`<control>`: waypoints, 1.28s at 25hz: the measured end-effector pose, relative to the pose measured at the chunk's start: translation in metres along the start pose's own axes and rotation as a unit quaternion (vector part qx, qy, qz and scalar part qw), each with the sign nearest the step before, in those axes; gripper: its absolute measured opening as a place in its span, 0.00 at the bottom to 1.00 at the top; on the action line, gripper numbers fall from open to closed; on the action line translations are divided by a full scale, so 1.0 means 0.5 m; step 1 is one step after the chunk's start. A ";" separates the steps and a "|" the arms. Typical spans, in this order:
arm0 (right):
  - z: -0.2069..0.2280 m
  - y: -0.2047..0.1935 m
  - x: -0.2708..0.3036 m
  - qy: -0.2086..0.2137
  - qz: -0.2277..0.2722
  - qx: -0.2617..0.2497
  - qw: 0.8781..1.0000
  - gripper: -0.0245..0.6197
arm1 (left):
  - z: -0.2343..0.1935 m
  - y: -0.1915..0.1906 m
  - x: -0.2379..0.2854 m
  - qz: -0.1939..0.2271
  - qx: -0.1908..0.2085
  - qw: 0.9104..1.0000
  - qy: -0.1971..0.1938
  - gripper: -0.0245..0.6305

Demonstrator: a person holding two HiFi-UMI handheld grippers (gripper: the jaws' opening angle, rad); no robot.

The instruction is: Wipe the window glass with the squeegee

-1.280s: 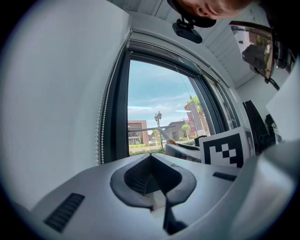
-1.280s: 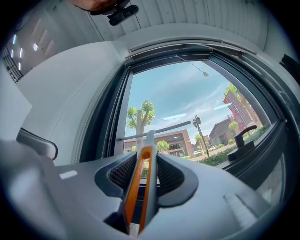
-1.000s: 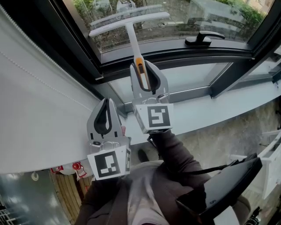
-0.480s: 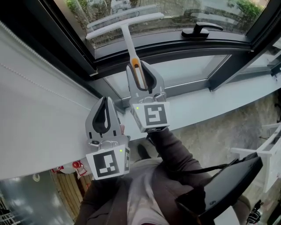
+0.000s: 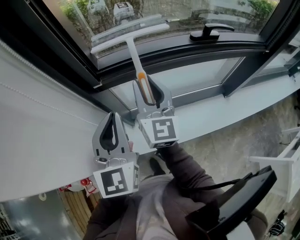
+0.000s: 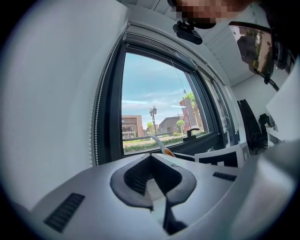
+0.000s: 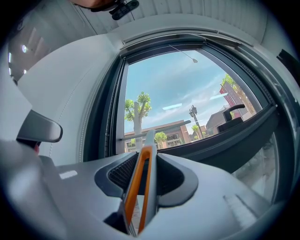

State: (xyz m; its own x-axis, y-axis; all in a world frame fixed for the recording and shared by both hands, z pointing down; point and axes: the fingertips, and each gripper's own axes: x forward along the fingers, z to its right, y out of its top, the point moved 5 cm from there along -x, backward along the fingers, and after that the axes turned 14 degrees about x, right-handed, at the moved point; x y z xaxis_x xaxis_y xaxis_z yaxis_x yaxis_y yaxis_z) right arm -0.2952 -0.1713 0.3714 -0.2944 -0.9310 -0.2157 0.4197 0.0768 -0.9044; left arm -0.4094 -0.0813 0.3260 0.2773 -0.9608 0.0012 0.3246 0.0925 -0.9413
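Observation:
A white squeegee (image 5: 132, 47) with an orange grip has its wide blade (image 5: 129, 33) lying across the window glass (image 5: 154, 11) near the lower left of the pane. My right gripper (image 5: 146, 89) is shut on the squeegee's orange handle (image 7: 139, 178); its thin blade (image 7: 159, 129) shows against the pane in the right gripper view. My left gripper (image 5: 110, 130) hangs lower and to the left, beside the white wall, shut with nothing between its jaws. In the left gripper view the squeegee (image 6: 157, 141) shows ahead, by the glass (image 6: 154, 101).
A dark window frame (image 5: 70, 61) borders the glass, with a black handle (image 5: 208, 31) on the lower rail to the right. A white sill (image 5: 225, 110) runs below. White wall (image 5: 42, 140) fills the left. A black chair (image 5: 239, 201) stands behind, lower right.
The right gripper has carried the squeegee a little to the left along the bottom of the pane. The left gripper has stayed about where it was, still shut.

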 end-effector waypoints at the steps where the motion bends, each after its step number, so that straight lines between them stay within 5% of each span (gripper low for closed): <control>1: 0.001 -0.003 -0.001 -0.001 -0.002 0.001 1.000 0.24 | 0.001 0.000 0.001 0.000 0.001 1.000 -0.002 0.04; 24: 0.026 -0.059 -0.023 -0.010 -0.044 0.059 0.997 0.24 | 0.024 -0.023 -0.005 -0.002 0.010 0.999 -0.046 0.04; 32: 0.019 -0.045 -0.033 -0.019 -0.071 0.060 0.995 0.24 | 0.014 -0.013 -0.025 0.013 -0.015 0.999 -0.040 0.04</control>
State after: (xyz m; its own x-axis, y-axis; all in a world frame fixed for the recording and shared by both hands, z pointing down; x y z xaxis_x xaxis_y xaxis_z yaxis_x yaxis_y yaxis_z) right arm -0.2914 -0.1612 0.3986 -0.3265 -0.9424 -0.0720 0.4756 -0.0980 -0.8742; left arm -0.4084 -0.0679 0.3344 0.3575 -0.9339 0.0020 0.2884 0.1083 -0.9514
